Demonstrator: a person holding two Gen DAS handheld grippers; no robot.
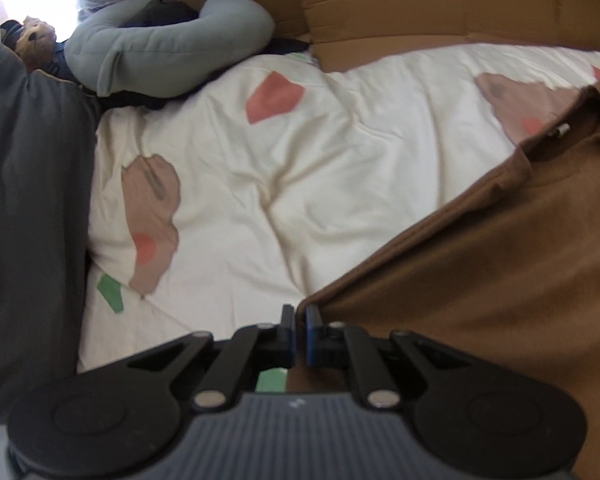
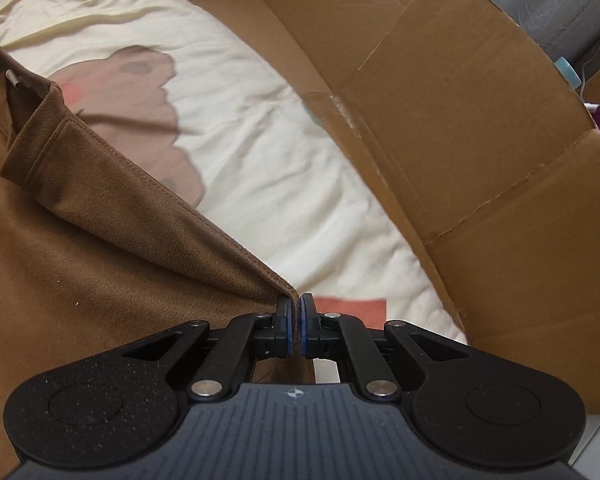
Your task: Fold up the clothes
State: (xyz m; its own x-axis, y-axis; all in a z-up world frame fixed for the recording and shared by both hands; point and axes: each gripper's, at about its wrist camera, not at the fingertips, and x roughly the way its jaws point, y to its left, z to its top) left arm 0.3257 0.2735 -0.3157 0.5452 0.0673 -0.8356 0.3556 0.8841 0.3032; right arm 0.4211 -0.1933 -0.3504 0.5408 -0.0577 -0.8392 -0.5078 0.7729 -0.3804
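Pinching the brown garment (image 2: 100,248), both tools hide its corners.

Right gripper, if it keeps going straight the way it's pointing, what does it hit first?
The right gripper, shut on the brown garment, points over the cream quilt; beyond that stands the cardboard wall. Probably the quilt first, though depth is unclear.

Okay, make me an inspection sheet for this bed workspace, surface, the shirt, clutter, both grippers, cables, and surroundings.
Surface: cream bedspread with pink, brown and green patches, wrinkled.
Job's things: brown shirt lying spread out, collar and a short sleeve visible.
Clutter: grey neck pillow, plush toy, dark grey fabric at the left edge.
Grippers: left gripper shut on a shirt corner; right gripper shut on the shirt's other corner.
Cables: nothing seen.
Surroundings: cardboard panels standing along the bed's far side.
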